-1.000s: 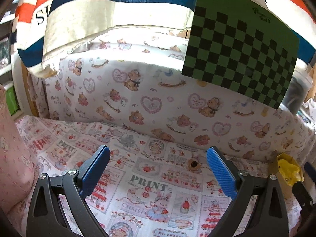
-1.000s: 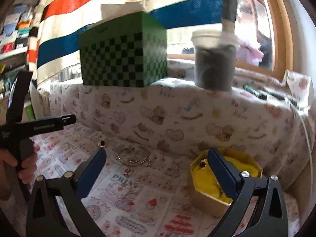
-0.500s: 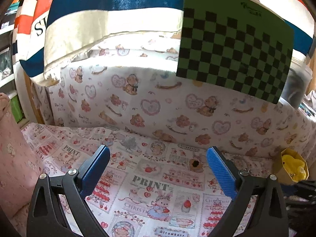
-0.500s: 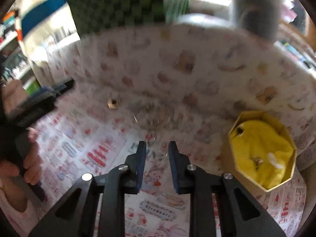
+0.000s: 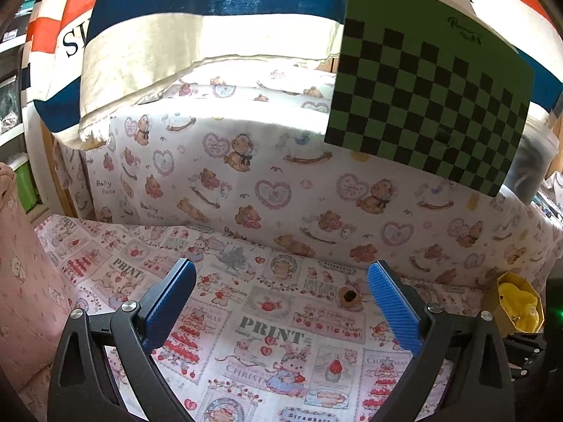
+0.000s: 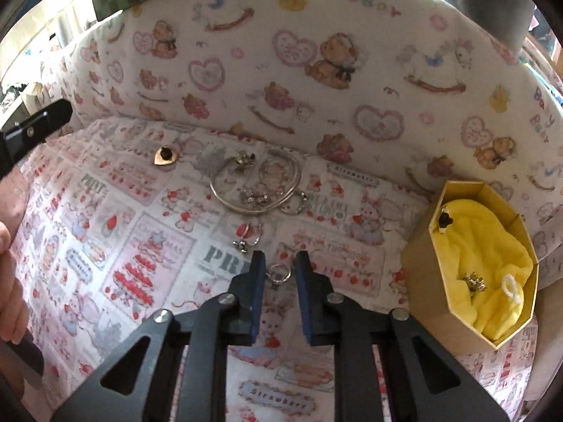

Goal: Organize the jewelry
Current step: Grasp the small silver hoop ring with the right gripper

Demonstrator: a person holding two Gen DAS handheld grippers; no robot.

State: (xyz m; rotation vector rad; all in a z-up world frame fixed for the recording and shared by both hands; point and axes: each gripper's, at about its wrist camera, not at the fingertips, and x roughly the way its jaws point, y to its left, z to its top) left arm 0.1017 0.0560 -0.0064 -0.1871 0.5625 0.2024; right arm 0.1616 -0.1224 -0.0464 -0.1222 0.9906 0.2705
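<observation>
In the right wrist view my right gripper hovers low over the printed cloth, jaws narrowed but apart, a small silver ring lying between the tips, untouched. Beyond lie another small ring, silver bangles with charms and a gold heart pendant. A gold octagonal box with yellow lining holds a few pieces at the right. In the left wrist view my left gripper is wide open and empty above the cloth; the heart pendant lies near its right finger, and the box stands far right.
A padded wall in bear-print fabric backs the cloth. A green checkered box and a grey container sit on top of it. A striped cloth hangs behind. The left gripper's body shows at the left edge.
My right gripper has dropped towards the cloth and narrowed from wide open to a small gap around the ring. The left gripper drifted slightly; its view shifted a little.
</observation>
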